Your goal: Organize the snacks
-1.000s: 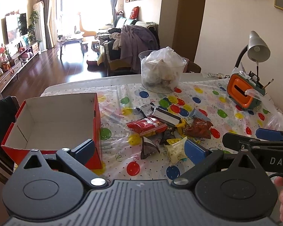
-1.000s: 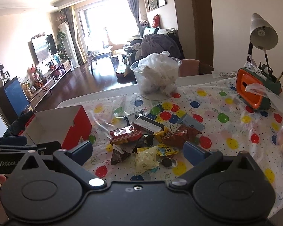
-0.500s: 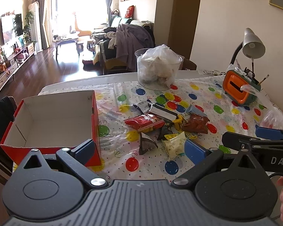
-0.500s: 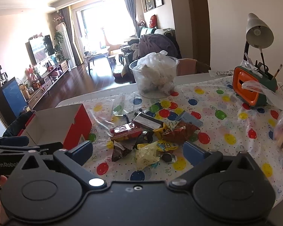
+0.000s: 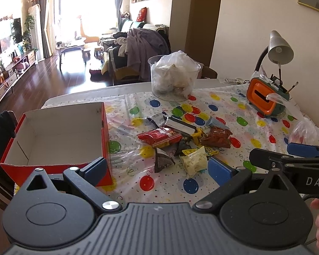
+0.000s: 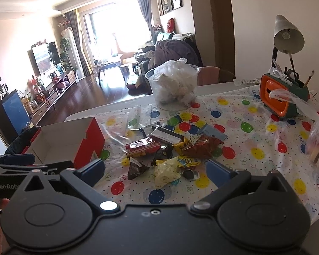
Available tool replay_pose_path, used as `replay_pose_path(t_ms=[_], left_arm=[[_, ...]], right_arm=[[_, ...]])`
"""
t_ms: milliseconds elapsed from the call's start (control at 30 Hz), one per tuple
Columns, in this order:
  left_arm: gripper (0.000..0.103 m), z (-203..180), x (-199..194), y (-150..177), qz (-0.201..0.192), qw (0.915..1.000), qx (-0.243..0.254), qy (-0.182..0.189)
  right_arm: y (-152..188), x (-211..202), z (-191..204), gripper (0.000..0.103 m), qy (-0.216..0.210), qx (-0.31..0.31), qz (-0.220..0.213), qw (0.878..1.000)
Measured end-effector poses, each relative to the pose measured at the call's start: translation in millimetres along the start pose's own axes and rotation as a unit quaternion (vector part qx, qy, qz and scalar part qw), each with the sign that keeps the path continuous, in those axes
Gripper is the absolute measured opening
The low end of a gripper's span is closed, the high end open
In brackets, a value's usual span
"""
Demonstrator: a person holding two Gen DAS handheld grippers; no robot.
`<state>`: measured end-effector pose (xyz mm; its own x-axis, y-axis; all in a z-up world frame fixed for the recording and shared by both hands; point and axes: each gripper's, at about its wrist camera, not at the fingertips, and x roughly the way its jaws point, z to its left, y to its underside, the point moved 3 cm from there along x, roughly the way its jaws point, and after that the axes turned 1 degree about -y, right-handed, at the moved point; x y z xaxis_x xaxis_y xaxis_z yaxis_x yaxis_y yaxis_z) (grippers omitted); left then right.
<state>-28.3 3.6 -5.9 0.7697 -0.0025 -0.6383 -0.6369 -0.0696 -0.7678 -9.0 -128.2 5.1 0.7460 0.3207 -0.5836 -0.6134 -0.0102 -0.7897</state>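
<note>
Left wrist view: the left gripper [image 5: 157,169] is seen with its jaws spread wide and nothing held between them, raised above the near edge of a table covered by a balloon-print tablecloth [image 5: 234,114]. A red cardboard box [image 5: 59,136], open at the top with nothing seen inside, is located to the left, its near corner just behind the left blue finger pad. The snacks [image 5: 180,140] are found loose in a heap at the middle of the cloth, well apart from the box: a red checked packet [image 5: 160,137], a dark brown packet [image 5: 215,138], a pale yellow packet [image 5: 194,162] nearest the gripper, and a small dark triangular packet [image 5: 162,161]. A clear plastic tub [image 5: 174,80] stuffed with white bags is noted at the far edge, and an orange and green desk organiser [image 5: 265,97] with a grey lamp [image 5: 279,47] behind it at the far right. The right gripper [image 5: 291,155] is seen at the right border; whether its jaws are apart cannot be judged here. Right wrist view: the right gripper [image 6: 155,175] is likewise held open and empty, its jaws framing the snacks [image 6: 170,150]. The pale yellow packet [image 6: 165,172] lies closest between the pads, untouched. The red box [image 6: 74,142] is recorded at the left, with the left gripper [image 6: 12,163] in front of it.
</note>
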Motion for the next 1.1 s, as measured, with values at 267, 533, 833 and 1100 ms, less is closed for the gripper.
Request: replay_pose_path(t_ms=[267,533,833,1100], left_arm=[[0.102,-3,2,0,0.001,1.0,-0.002,-0.003],[0.102,-19,23,-9,0.015,0.9998,0.003,-0.009],[0.102,-33,62,-12,0.047,0.9989,0.002,-0.007],[0.101,-34,112,-13,0.071,0.9972,-0.008,-0.02]], right_arm=[[-3,-4,-3,0.102,0.003,-0.011,-0.008,1.0],[-11,15,-24,0.101,-0.015,-0.021,-0.001,1.0],[-5,59,-62,0.097,-0.028,-0.055,0.052,0.997],[-2,100,-73,0.096,-0.065,-0.099,0.083,0.99]])
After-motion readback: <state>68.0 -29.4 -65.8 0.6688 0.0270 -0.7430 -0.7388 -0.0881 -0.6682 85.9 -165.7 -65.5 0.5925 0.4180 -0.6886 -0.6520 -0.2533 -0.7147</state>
